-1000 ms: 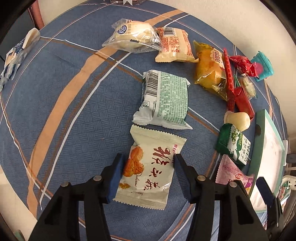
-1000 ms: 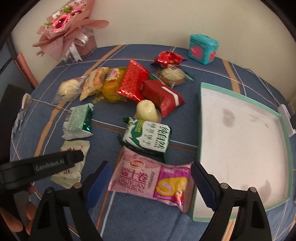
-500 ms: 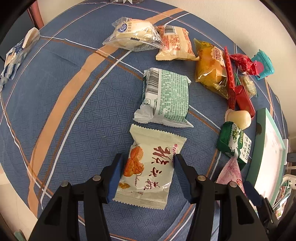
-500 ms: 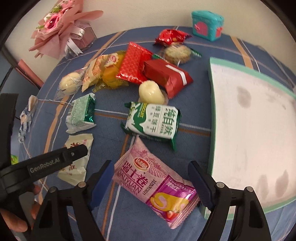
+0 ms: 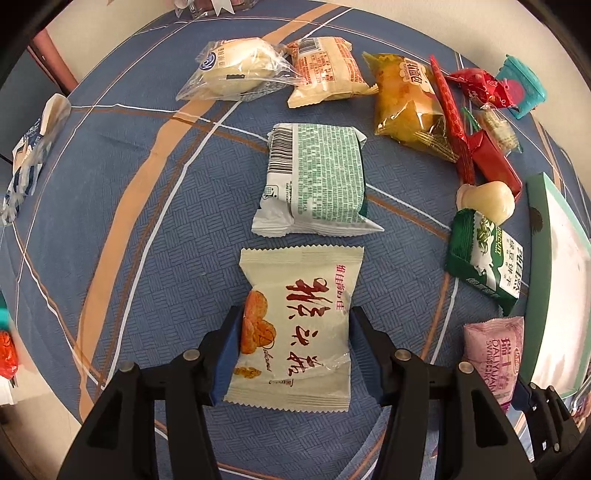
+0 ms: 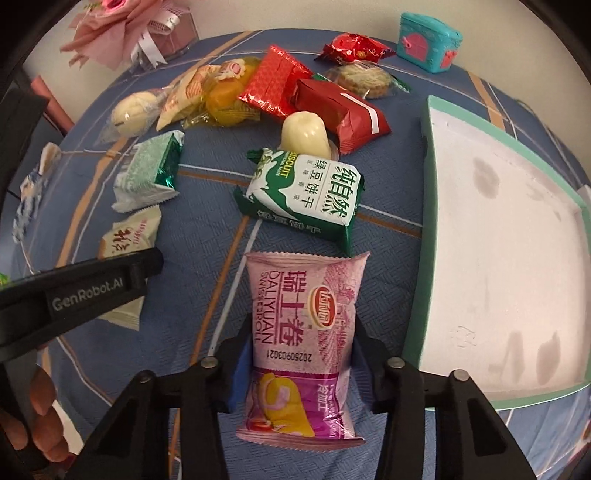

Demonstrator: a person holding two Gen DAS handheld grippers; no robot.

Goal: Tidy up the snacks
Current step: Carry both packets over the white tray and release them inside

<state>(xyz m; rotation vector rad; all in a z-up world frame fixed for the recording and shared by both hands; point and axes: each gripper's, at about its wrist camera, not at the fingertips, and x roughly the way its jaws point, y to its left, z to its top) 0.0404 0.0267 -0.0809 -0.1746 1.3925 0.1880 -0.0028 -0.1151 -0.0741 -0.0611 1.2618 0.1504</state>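
Note:
My left gripper [image 5: 293, 343] is shut on a cream snack packet with red characters [image 5: 295, 317]; both pads press its sides. The packet also shows in the right wrist view [image 6: 127, 240]. My right gripper [image 6: 297, 363] is shut on a pink Swiss-roll packet [image 6: 304, 332], its lower end between the pads. That packet shows at the right of the left wrist view [image 5: 493, 350]. A white tray with a teal rim [image 6: 424, 221] lies right of the pink packet.
Several snacks lie on the blue cloth: a green biscuit pack [image 6: 306, 195], a green-and-white pack [image 5: 317, 177], a bun [image 5: 232, 70], red packs [image 6: 340, 110], a yellow pack [image 5: 406, 99]. A teal toy chest [image 6: 428, 40] and a pink bouquet [image 6: 122, 26] stand at the back.
The right gripper turned and closed on the pink packet, which now lies lengthwise between the fingers. The left gripper closed on the cream packet.

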